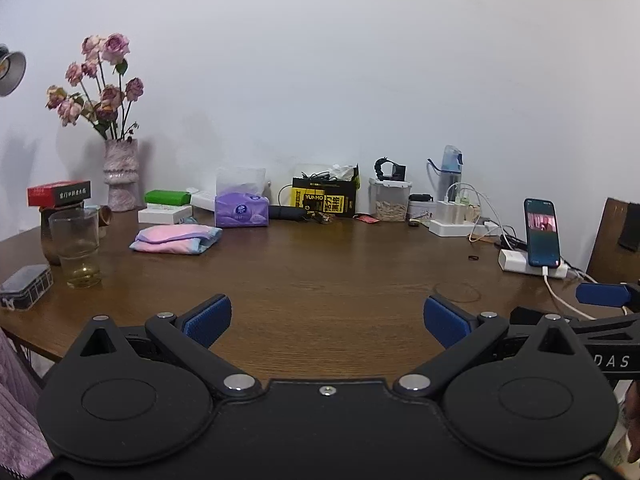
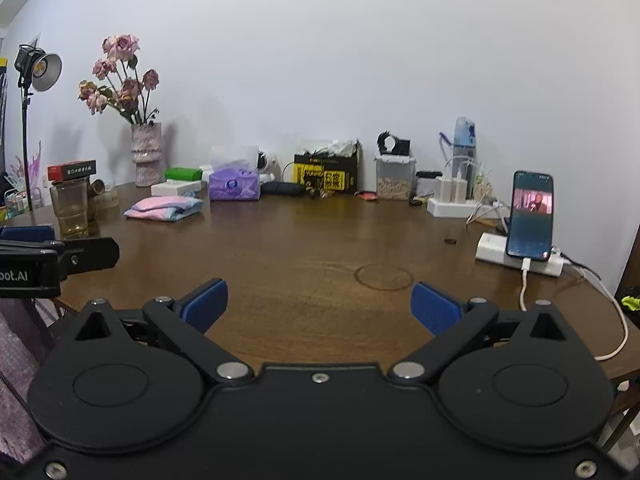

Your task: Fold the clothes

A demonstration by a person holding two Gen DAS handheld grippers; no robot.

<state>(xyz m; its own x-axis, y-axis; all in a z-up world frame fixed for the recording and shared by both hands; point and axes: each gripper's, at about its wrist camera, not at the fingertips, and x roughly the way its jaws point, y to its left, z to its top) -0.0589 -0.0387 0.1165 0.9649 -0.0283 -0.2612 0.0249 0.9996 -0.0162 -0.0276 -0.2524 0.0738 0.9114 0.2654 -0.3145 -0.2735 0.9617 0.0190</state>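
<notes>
both grippers, left gripper (image 1: 327,320) and right gripper (image 2: 319,307), gape wide, holding nothing; folded cloth (image 1: 175,239) far off.

Dark brown wooden table (image 1: 320,264), front edge curved, a faint ring mark on the bare wood toward the right. A folded pink-and-blue garment (image 1: 176,239) lay toward the far left. A glass (image 1: 77,249) with yellowish liquid stood near the left edge, a small dark case (image 1: 25,292) beside it. Along the far edge: vase of roses (image 1: 120,176), purple tissue pack (image 1: 241,210), yellow-black box (image 1: 324,197), clear container (image 1: 390,200), white power strip (image 1: 456,226). At the right edge a phone (image 1: 543,233) stood propped on a white charger block (image 1: 516,262).
</notes>
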